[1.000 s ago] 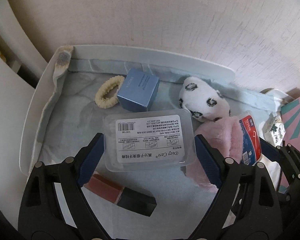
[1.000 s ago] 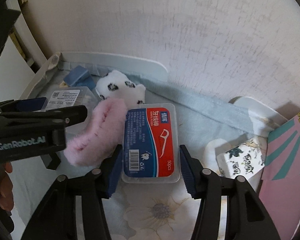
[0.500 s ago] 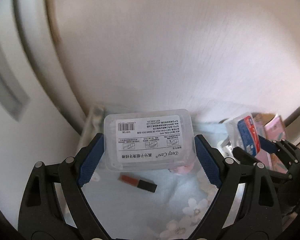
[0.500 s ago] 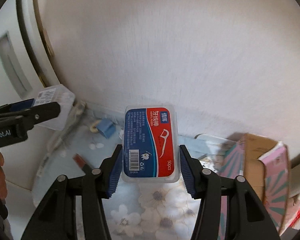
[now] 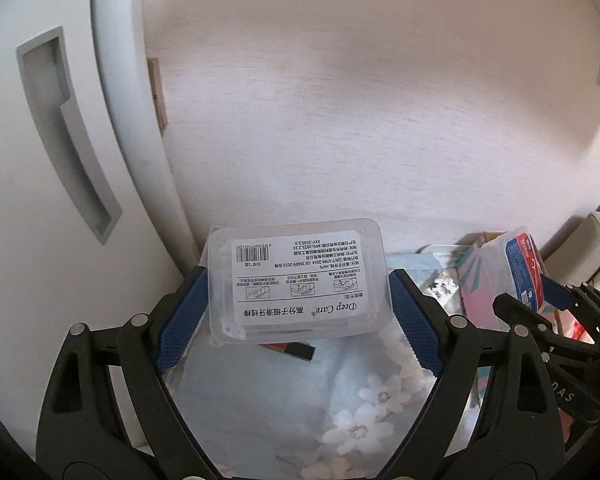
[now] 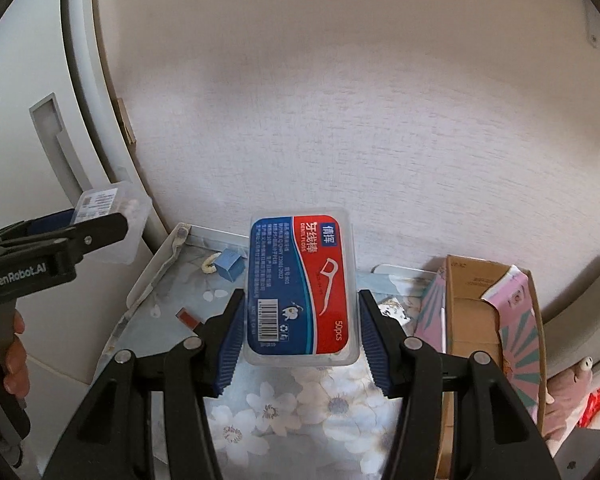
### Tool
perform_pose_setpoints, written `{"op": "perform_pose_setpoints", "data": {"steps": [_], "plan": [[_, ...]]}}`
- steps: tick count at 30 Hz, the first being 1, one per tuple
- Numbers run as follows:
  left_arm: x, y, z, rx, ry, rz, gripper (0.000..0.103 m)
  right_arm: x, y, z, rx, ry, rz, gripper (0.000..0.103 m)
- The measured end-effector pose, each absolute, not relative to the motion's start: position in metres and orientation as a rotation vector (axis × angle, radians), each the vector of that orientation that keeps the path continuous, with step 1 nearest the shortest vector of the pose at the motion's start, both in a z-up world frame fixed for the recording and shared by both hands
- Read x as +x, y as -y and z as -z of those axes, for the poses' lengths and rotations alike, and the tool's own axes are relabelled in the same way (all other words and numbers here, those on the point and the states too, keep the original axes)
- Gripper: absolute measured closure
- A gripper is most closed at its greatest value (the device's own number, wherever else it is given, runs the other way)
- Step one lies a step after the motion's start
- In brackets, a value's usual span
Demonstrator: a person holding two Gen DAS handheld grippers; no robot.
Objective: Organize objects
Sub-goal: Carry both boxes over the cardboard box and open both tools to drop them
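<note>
A: Both tongs loaded. Left tongs [image 5: 298,312] are spread wide around the clear floss box [image 5: 298,280], pads on its two short ends. Right tongs [image 6: 298,334] are set narrower, clamped on the long sides of the red-and-blue floss box [image 6: 302,288].

B: And where's all that against the tray?

A: Both boxes hang in the air above the white tray [image 6: 156,268] with the floral cloth [image 6: 300,404]. Clear box is over its left end; the red-and-blue one nearer its middle. Right of the tray stands the cardboard box [image 6: 476,320], open at the top.

B: So what goes wrong from here?

A: Biggest worry, I'd say, is the clear box. It's slick plastic, pinched only at its ends. A quick swing and it could pivot or slip out, down onto the tray.

B: And the other one?

A: Held near its lower half, so most of it sticks out past the pads. Bump the wall or the cardboard box's rim and it could lever loose.

B: The two tongs look close together.

A: They do. If both head for the same spot, they could knock each other.

B: Anything underneath?

A: Small stuff on the tray: a blue cube box [image 6: 230,266], a cream hair tie [image 6: 208,266], a lipstick [image 5: 294,350]. A dropped box could scatter those.
</note>
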State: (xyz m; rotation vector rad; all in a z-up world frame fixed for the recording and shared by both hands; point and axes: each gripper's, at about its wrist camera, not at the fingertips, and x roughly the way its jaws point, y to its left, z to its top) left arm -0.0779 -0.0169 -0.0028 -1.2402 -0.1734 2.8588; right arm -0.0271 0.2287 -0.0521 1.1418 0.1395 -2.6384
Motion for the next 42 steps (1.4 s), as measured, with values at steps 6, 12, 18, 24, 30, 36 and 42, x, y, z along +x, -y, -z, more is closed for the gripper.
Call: {"op": "perform_pose_setpoints", "data": {"steps": [6,12,18,24,30,36,42], "plan": [[-0.08,-0.007,-0.007,-1.19,0.148,-2.806,0.015,-0.012,-0.258,0.044,1.149,-0.106,2.712,0.053],[-0.09,-0.052,-0.017,-1.123,0.09,-2.731,0.015,-0.002,-0.304,0.04,1.182,-0.06,2.811,0.053],[-0.101,-0.111,-0.025,-1.072,0.033,-2.626,0.015,0.004,-0.357,0.042,1.248,-0.021,2.903,0.053],[-0.114,-0.173,-0.02,-1.052,-0.022,-2.502,0.015,0.005,-0.403,0.051,1.333,0.014,2.958,0.053],[-0.135,-0.23,-0.004,-1.081,-0.059,-2.381,0.015,-0.005,-0.428,0.067,1.43,0.037,2.951,0.053],[-0.16,-0.272,0.029,-1.145,-0.149,-2.297,0.015,-0.025,-0.445,0.089,1.519,0.074,2.892,0.053],[-0.188,-0.314,0.073,-1.237,-0.217,-2.219,0.015,-0.046,-0.453,0.122,1.611,0.08,2.814,0.053]]}}
